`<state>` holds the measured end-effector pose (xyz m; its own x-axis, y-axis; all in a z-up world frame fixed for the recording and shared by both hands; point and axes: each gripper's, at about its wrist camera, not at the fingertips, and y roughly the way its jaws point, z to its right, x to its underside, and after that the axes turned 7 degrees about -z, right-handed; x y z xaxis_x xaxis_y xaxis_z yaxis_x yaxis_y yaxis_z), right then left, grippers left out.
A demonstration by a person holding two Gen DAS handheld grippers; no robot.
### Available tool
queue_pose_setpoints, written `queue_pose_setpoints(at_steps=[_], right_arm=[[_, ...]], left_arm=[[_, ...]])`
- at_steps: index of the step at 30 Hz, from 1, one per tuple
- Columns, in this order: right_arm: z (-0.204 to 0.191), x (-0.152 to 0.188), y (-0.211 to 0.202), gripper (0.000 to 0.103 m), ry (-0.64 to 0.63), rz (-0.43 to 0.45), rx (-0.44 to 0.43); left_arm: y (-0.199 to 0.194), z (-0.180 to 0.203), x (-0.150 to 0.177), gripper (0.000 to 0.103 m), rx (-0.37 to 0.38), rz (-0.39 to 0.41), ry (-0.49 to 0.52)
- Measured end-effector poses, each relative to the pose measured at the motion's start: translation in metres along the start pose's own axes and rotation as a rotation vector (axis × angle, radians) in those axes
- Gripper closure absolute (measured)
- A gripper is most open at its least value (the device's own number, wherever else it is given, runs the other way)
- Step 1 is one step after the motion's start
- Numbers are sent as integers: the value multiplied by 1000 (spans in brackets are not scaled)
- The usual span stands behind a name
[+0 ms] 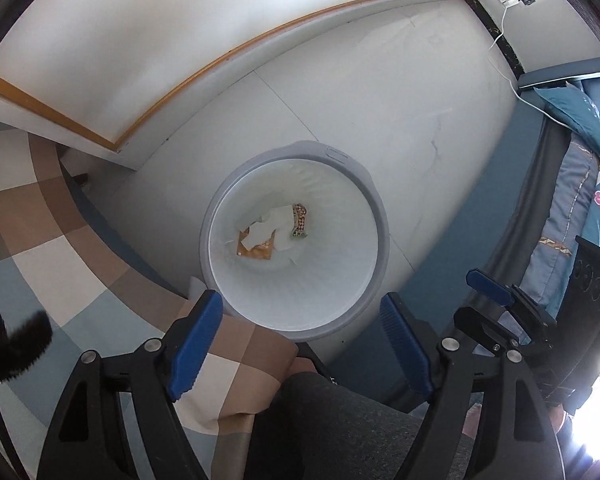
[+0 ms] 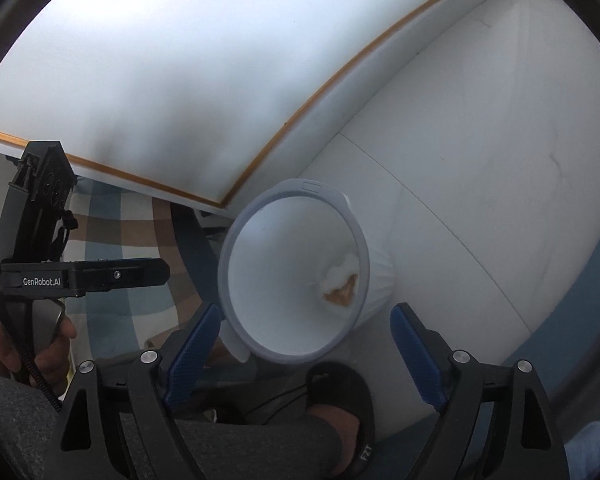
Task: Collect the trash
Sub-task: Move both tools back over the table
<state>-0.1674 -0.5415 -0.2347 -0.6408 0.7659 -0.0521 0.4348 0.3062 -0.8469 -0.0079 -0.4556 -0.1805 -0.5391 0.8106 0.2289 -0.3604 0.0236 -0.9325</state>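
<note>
Blue-padded fingers of the left gripper (image 1: 300, 344) sit closest to the lens, spread wide with nothing between them, pointed steeply down over the trash bin (image 1: 374, 204). Same for the right gripper (image 2: 306, 354): jaws apart and empty, bin mouth just past the tips. Both hang above the opening, likely because that's the drop spot, so whatever falls lands inside the white liner. Trash is at the bottom: crumpled white tissue (image 1: 274, 222), an orange wrapper (image 1: 256, 254), a small patterned wrapper (image 1: 300, 220). Right view only shows a slice of the orange piece under tissue. Bin stands upright on the pale tile floor (image 1: 380, 120), just beside the checkered bedspread (image 1: 48, 216), within reach of the seated person's grey-trousered leg (image 1: 332, 424) and sandalled foot (image 2: 340, 412). Judgement: drop done, more trash to fetch if any remains.
</note>
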Motion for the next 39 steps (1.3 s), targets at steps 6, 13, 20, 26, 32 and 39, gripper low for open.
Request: queue_pose_setpoints(at_steps=[6, 13, 20, 26, 32, 39], right_arm=[[-3, 1, 1, 13, -6, 8, 10], [-12, -2, -19, 12, -27, 52, 15], [-41, -2, -58, 11, -96, 141, 18], [-84, 0, -98, 11, -187, 246, 21], [-143, 10, -130, 8, -304, 338, -4], [-226, 32, -145, 7, -443, 388, -68]], left_arm=[[-22, -5, 20, 25, -66, 108, -2], [-65, -28, 43, 25, -129, 248, -23], [-126, -40, 88, 25, -166, 468, -114], [-167, -65, 136, 25, -152, 648, -226], [-200, -100, 188, 24, -168, 784, -319], [-230, -141, 246, 19, -199, 903, -441]])
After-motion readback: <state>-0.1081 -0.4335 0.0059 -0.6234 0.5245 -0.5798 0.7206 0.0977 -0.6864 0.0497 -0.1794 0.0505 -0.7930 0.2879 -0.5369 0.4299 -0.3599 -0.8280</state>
